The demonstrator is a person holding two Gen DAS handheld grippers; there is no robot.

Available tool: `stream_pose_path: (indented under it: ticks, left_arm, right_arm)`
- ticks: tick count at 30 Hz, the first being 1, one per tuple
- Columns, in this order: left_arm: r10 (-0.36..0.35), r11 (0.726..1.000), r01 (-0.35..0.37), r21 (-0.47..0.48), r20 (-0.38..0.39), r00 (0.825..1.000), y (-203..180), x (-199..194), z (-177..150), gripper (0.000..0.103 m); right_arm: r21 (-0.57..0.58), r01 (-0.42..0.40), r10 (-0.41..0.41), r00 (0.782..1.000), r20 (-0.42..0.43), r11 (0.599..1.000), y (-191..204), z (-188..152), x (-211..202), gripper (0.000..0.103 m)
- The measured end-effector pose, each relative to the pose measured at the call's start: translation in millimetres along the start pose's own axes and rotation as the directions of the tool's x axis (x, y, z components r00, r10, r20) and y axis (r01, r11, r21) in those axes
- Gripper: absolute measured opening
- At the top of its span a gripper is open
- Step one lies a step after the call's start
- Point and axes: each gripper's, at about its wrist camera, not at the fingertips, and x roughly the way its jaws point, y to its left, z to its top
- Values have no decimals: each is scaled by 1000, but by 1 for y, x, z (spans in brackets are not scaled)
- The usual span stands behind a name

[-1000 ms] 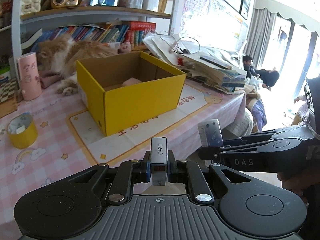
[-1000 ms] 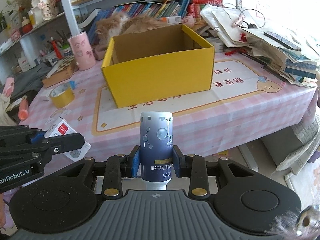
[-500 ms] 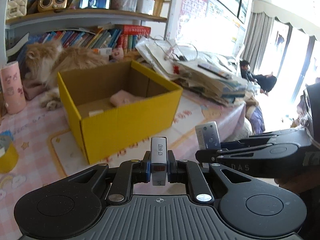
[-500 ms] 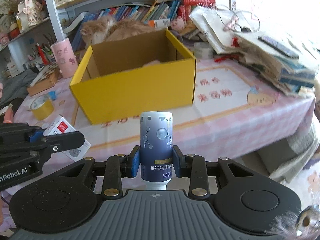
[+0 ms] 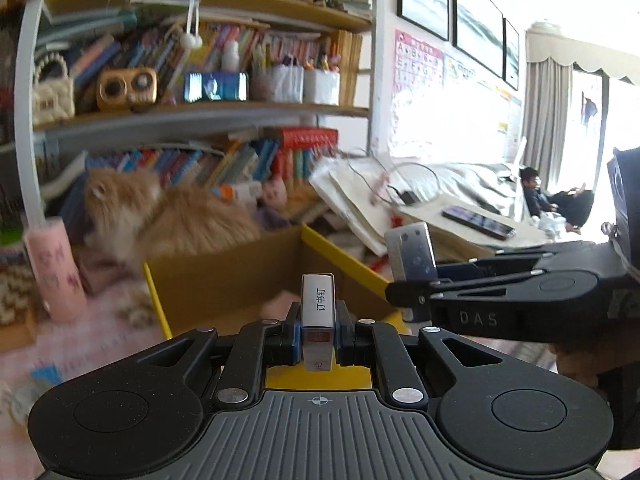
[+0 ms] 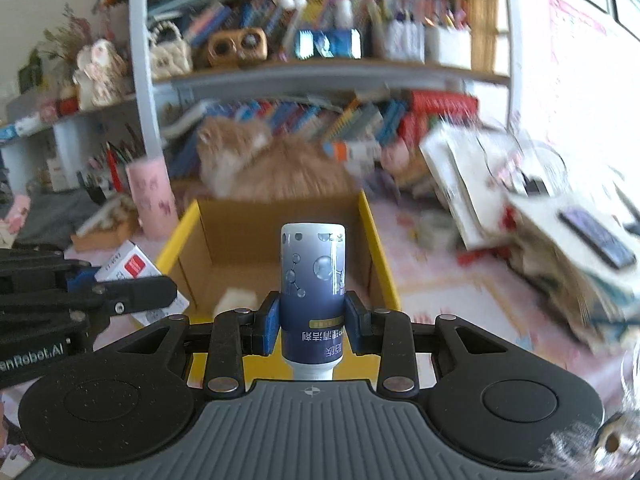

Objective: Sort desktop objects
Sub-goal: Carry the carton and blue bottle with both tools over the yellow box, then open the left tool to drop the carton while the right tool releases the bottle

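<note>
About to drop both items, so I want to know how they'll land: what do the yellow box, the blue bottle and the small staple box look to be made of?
Yellow box: corrugated cardboard, going by its raw brown inside and matte yellow outside. Blue bottle: probably plastic, with a glossy printed label that shows highlights and a white neck. Staple box: likely thin printed paperboard with crisp folded edges.

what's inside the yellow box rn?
The yellow box holds a pale, blurred item on its floor. The blue bottle and left tool cover the remaining floor.
</note>
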Motion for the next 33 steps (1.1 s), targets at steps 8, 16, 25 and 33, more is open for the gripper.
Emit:
stream_pose_path:
  ticks: [8,16,25,33]
  left_arm:
    - [142,989,-144,41,47,989,12,26,15,13]
    - [199,979,-196,56,-58,978,28,72,10,13]
    - [200,979,-183,94,-222,954,31,106,-16,13]
    - [197,980,-181,83,-268,943,34,114,-22,14]
  right_arm:
    - [-44,-93,95,993,66,995,-9,33,34,30]
    - [-66,-176,177,984,9,982,-9,34,80,30]
    - [-60,-219,207,964,-166,974,-8,10,125,30]
    - [-53,-248,226,936,-270,967,-10,-2,146,30]
